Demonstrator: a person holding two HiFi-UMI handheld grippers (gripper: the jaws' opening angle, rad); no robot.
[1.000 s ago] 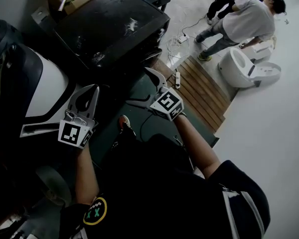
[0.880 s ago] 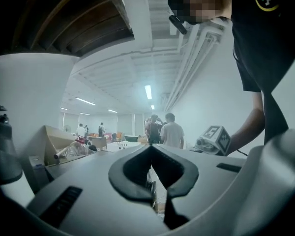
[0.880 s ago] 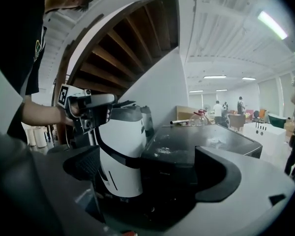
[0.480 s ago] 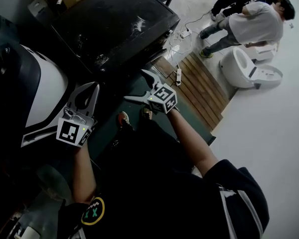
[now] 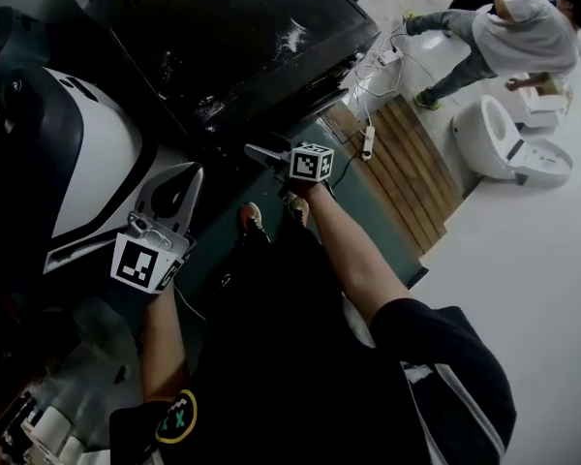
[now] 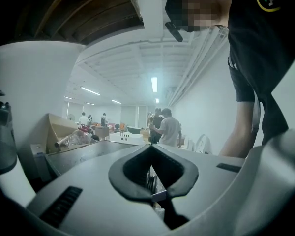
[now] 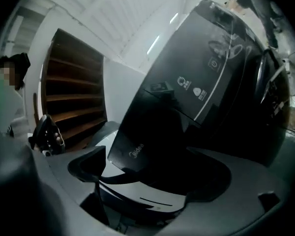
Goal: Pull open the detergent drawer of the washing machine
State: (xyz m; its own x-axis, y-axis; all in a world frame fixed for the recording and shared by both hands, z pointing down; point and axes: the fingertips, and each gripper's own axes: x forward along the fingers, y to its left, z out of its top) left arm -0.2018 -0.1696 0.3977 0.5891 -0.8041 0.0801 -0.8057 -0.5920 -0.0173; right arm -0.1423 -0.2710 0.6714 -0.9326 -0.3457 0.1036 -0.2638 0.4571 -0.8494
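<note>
The black washing machine [image 5: 242,37] fills the top of the head view. In the right gripper view its dark front [image 7: 201,82] looms close. A dark panel with a logo [image 7: 135,154] lies in line with the gap between the jaws. My right gripper [image 5: 269,155] [image 7: 157,181] points level at the machine's front edge. Its jaws are closing but stand wide, with no pad pressing on anything. My left gripper [image 5: 192,177] [image 6: 151,149] is lower left, beside a white and dark appliance [image 5: 97,153]. Its tips meet, with nothing between them.
A wooden slatted pallet [image 5: 407,163] with a power strip [image 5: 368,141] lies to the right of the machine on a green mat [image 5: 378,231]. Farther right, a person [image 5: 523,32] bends over a white toilet [image 5: 508,143]. My own legs and shoes are below the grippers.
My right gripper has dropped and moved in toward the washer's front, rolling onto its side, and its jaws have begun narrowing. The left gripper has shifted only slightly.
</note>
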